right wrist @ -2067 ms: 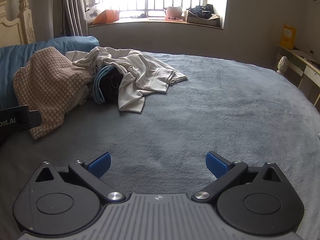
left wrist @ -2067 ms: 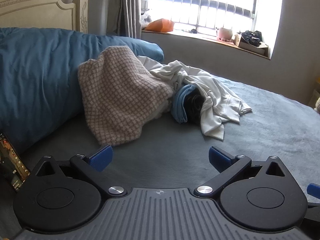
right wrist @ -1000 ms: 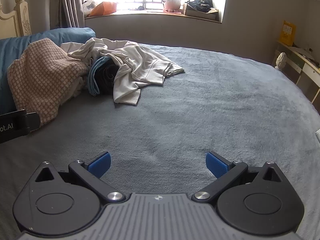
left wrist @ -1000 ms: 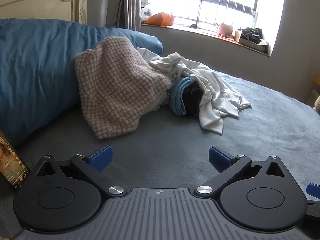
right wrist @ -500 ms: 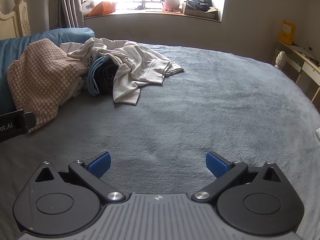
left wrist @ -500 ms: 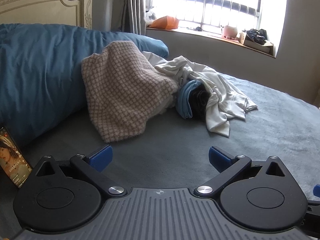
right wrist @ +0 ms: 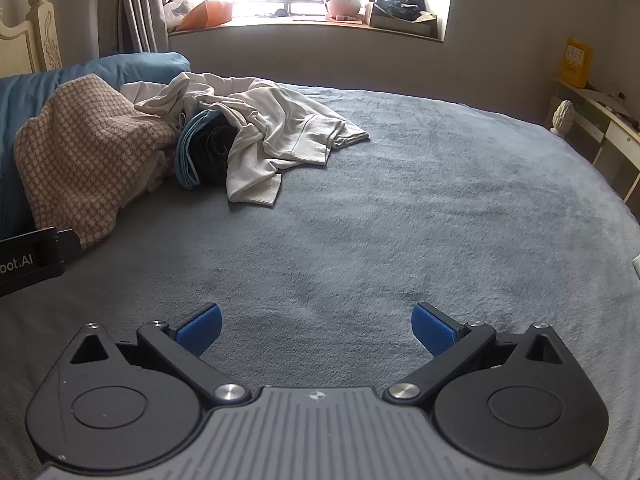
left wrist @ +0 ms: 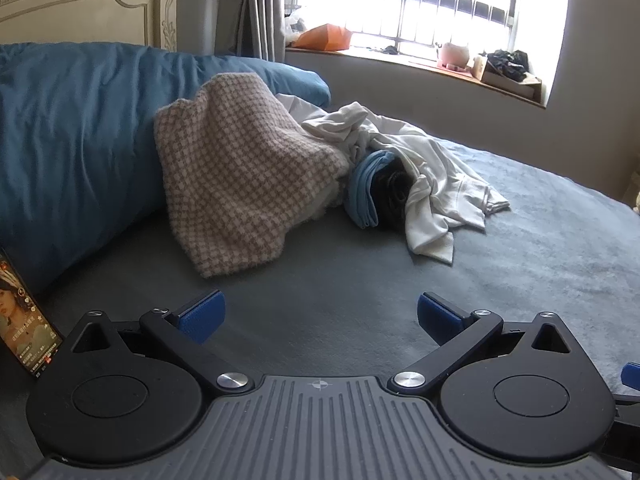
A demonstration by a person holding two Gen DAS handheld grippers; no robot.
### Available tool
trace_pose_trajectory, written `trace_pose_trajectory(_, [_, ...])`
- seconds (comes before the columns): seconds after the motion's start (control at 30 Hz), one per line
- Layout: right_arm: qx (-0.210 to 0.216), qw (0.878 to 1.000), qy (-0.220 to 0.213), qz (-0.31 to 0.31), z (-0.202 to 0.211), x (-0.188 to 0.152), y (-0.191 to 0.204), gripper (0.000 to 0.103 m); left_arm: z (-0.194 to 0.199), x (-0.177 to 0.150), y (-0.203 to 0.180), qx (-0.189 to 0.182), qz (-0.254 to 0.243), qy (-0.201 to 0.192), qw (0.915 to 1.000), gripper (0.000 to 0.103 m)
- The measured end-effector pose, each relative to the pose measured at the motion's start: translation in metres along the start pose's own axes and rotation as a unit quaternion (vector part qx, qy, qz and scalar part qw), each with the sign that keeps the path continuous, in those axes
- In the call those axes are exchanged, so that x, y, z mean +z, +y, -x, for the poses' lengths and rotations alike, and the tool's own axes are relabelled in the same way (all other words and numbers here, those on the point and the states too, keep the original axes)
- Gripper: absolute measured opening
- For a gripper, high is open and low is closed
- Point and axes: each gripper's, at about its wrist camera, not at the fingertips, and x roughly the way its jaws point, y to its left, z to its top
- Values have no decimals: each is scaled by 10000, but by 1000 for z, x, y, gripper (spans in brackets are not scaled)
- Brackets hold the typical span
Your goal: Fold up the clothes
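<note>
A heap of clothes lies on the grey bedspread. It holds a pink-and-white checked garment, a crumpled white top, and a light blue piece wrapped around something dark. My left gripper hovers open over bare bedspread, well short of the checked garment. My right gripper is also open with nothing between its blue pads, farther from the heap and to its right.
A blue duvet rises behind the heap on the left, against a cream headboard. A phone with a lit screen stands at the left edge. A cluttered windowsill and a side desk border the bed.
Both views have shifted only slightly; the left gripper drifted a little, so the heap sits a bit differently in frame. The clothes have not moved and both grippers stayed open.
</note>
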Motion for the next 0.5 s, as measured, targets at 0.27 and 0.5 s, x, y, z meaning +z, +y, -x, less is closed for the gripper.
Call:
trace_pose_trajectory(0.27, [4,10000,22,-4,-2,0,0,103,-1,-1,-1,-14,-39,17,10000,103])
trace_pose_trajectory(0.5, [34,10000,15,-38,-2,-1,-2,103,-3,-3,-5,-32,-114,19,9999,103])
